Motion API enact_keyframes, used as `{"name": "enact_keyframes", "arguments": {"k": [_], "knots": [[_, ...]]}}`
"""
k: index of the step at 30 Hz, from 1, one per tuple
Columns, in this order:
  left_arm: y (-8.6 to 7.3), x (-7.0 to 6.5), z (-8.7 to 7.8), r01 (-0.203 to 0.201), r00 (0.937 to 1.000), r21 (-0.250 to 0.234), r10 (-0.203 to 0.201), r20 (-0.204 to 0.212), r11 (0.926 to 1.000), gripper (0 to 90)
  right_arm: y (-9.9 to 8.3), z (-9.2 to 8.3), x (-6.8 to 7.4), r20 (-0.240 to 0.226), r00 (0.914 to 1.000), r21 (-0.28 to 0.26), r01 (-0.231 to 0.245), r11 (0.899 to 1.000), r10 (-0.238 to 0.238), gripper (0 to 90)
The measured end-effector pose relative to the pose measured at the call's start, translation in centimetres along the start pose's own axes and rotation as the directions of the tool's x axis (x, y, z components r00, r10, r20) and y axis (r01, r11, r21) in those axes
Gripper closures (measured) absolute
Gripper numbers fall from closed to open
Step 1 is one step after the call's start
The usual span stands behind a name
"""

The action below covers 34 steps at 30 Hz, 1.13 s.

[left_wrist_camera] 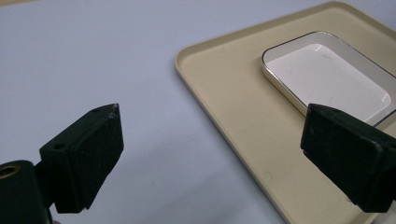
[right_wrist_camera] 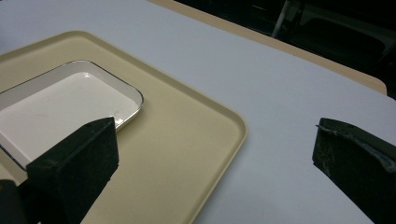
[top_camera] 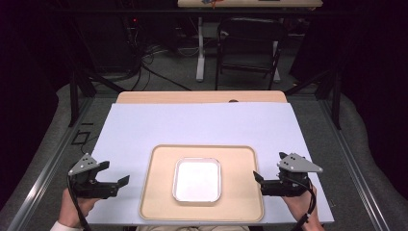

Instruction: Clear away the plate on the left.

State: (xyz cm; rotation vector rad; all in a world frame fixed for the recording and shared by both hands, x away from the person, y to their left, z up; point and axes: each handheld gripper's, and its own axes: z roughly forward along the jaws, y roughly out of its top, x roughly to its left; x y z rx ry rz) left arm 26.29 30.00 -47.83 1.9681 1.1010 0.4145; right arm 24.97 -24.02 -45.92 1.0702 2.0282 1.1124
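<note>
While both grippers sit at the near corners of the table, neither has hold of anything, so this reads as the approach step w/ no grasp begun. The left gripper (top_camera: 114, 176) rests just off the tray's left edge, jaws spread wide and empty; in the left gripper view its two pads frame bare white table cover (left_wrist_camera: 93, 60) and the tray's rim. The right gripper (top_camera: 260, 182) mirrors it just off the right edge, also wide open and holding nothing. The beige tray (top_camera: 159, 192) lies at the near centre of the table, and the white dish (top_camera: 197, 179) sits flat in its middle, apart from the rim on all sides. The dish looks empty, though glare makes that hard to confirm.

Next move, prob.: bring each gripper inward to the tray's side rim, get one jaw under the lip and one over, then close both evenly so the tray lifts level and the dish doesn't slide.
</note>
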Motion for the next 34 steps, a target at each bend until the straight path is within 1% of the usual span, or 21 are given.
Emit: {"name": "enact_keyframes", "arguments": {"k": [3,5,7,8,12,14,18,20,23,25,26,27,29,30,34], "knots": [[-0.6,0.2,-0.4,0.013,0.9999,-0.007,-0.013,-0.007,0.9999,5.5,-0.6,-0.5,-0.1,0.013,0.9998,-0.002,-0.013,1.000,0.013,0.0],[-1.0,0.3,-0.6,0.017,0.9998,-0.009,-0.017,-0.014,0.9998,5.1,-1.3,-0.9,-0.3,0.022,0.9996,0.005,-0.018,1.000,0.018,0.0],[-1.3,0.4,-0.7,0.026,0.9996,-0.014,-0.026,-0.012,0.9996,4.9,-1.7,-1.1,-0.3,0.031,0.9993,0.016,-0.020,1.000,0.020,0.0],[-1.5,0.5,-0.8,0.029,0.9995,-0.015,-0.029,-0.014,0.9995,4.9,-1.7,-1.1,-0.3,0.031,0.9993,0.016,-0.020,1.000,0.020,0.0],[-2.1,0.7,-0.8,0.041,0.9989,-0.021,-0.041,-0.025,0.9990,4.6,-2.7,-1.5,-0.5,0.038,0.9988,0.020,-0.032,0.999,0.031,0.0],[-2.6,0.8,-0.8,0.055,0.9982,-0.018,-0.056,-0.022,0.9983,4.6,-3.3,-1.6,-0.6,0.047,0.9982,0.028,-0.040,0.999,0.038,0.0],[-3.1,0.9,-0.6,0.060,0.9978,-0.007,-0.060,-0.029,0.9982,4.3,-4.1,-1.9,-0.8,0.046,0.9973,0.043,-0.060,0.997,0.058,0.0],[-3.3,1.0,-0.6,0.062,0.9975,-0.003,-0.062,-0.033,0.9981,4.3,-4.4,-1.9,-0.8,0.049,0.9971,0.051,-0.062,0.997,0.059,0.0],[-3.6,1.1,-0.4,0.065,0.9973,-0.008,-0.066,-0.034,0.9978,4.3,-4.8,-1.8,-0.7,0.043,0.9968,0.062,-0.070,0.996,0.067,0.0],[-4.0,1.1,-0.2,0.081,0.9961,0.000,-0.081,-0.034,0.9967,4.4,-5.1,-1.7,-0.7,0.036,0.9972,0.075,-0.067,0.995,0.065,0.0],[-4.2,1.1,-0.1,0.087,0.9959,0.004,-0.087,-0.027,0.9962,4.4,-5.1,-1.6,-0.6,0.039,0.9973,0.077,-0.065,0.995,0.062,0.0],[-4.3,1.1,0.0,0.083,0.9964,0.011,-0.083,-0.018,0.9965,4.3,-5.1,-1.6,-0.6,0.039,0.9976,0.077,-0.061,0.995,0.058,0.0],[-4.3,1.0,0.1,0.072,0.9970,0.008,-0.072,-0.027,0.9973,4.2,-5.2,-1.6,-0.5,0.038,0.9977,0.080,-0.059,0.995,0.056,0.0],[-4.3,1.0,0.1,0.068,0.9974,0.005,-0.068,-0.022,0.9977,4.3,-5.2,-1.6,-0.5,0.042,0.9976,0.078,-0.059,0.995,0.056,0.0],[-4.3,1.0,0.2,0.066,0.9976,0.005,-0.066,-0.019,0.9978,4.4,-5.2,-1.7,-0.6,0.046,0.9970,0.073,-0.065,0.995,0.062,0.1]]}}
